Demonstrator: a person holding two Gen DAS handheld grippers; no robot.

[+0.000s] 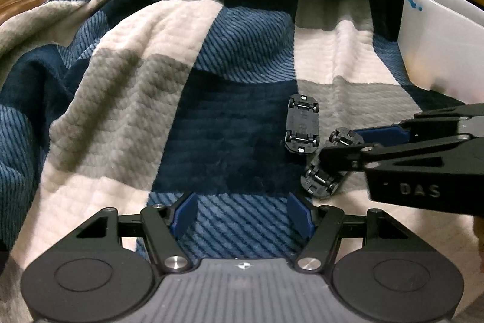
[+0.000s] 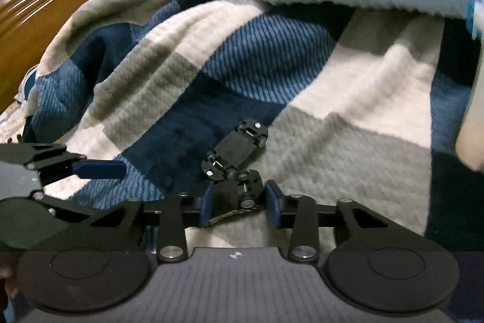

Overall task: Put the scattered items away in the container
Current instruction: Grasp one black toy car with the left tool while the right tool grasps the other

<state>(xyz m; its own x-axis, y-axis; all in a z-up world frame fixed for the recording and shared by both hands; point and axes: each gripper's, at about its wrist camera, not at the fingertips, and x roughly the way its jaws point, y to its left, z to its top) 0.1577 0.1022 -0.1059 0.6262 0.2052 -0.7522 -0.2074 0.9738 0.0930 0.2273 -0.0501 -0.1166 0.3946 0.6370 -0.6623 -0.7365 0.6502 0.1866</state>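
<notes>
Right gripper (image 2: 239,200) straddling an upturned toy car (image 2: 239,192) on the checked blanket (image 2: 332,141), pads apart; left gripper (image 1: 242,215) spread wide, holding nothing.

I see two small black plastic toy cars lying upside down, wheels up, on the bed: the farther car (image 1: 302,124) and the nearer car (image 1: 325,171), almost touching. The white plastic container (image 1: 435,44) sits well apart.
</notes>
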